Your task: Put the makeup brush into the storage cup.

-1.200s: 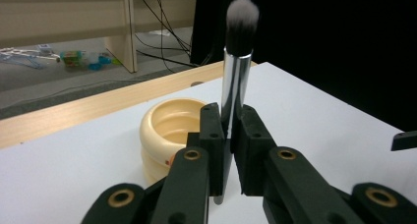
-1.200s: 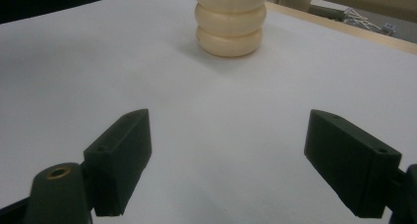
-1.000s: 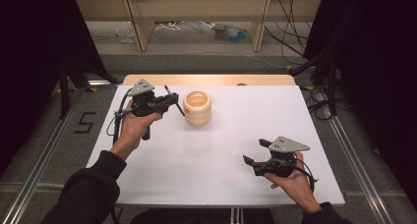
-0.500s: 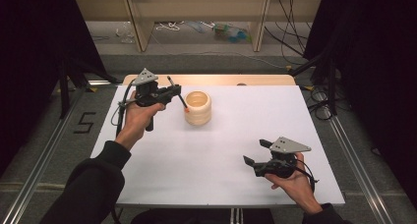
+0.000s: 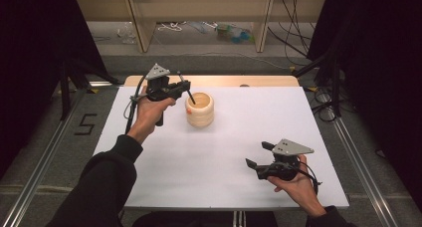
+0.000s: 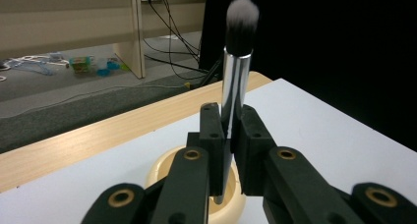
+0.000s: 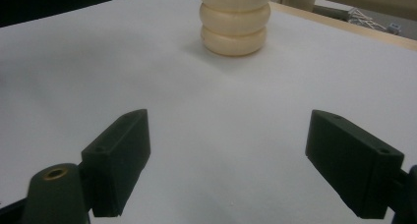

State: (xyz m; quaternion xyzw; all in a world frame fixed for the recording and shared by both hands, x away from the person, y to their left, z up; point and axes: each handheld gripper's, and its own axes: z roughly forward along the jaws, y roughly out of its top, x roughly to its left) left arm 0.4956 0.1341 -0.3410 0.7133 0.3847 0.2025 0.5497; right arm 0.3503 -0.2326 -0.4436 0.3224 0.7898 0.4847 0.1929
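Note:
A cream ribbed cup (image 5: 200,112) stands on the white table top (image 5: 219,157), left of centre towards the far edge. My left gripper (image 5: 186,89) hovers just left of the cup's mouth, shut on a makeup brush (image 5: 192,98) whose dark lower end dips into the opening. In the left gripper view the brush (image 6: 237,71) stands upright between the closed jaws of my left gripper (image 6: 230,123), silver ferrule and grey-white bristles up, the cup (image 6: 162,171) below. My right gripper (image 5: 257,154) rests open near the front right, nothing between its jaws, and in the right gripper view this gripper (image 7: 228,153) faces the cup (image 7: 235,22).
A wooden strip (image 5: 259,80) runs along the table's far edge. Beyond it are shelf legs, cables and small items on the floor. Metal rails flank the table on both sides, with dark curtains behind them.
My left hand has carried the brush away from me and to the right, from beside the cup to over its mouth. The right hand has stayed still.

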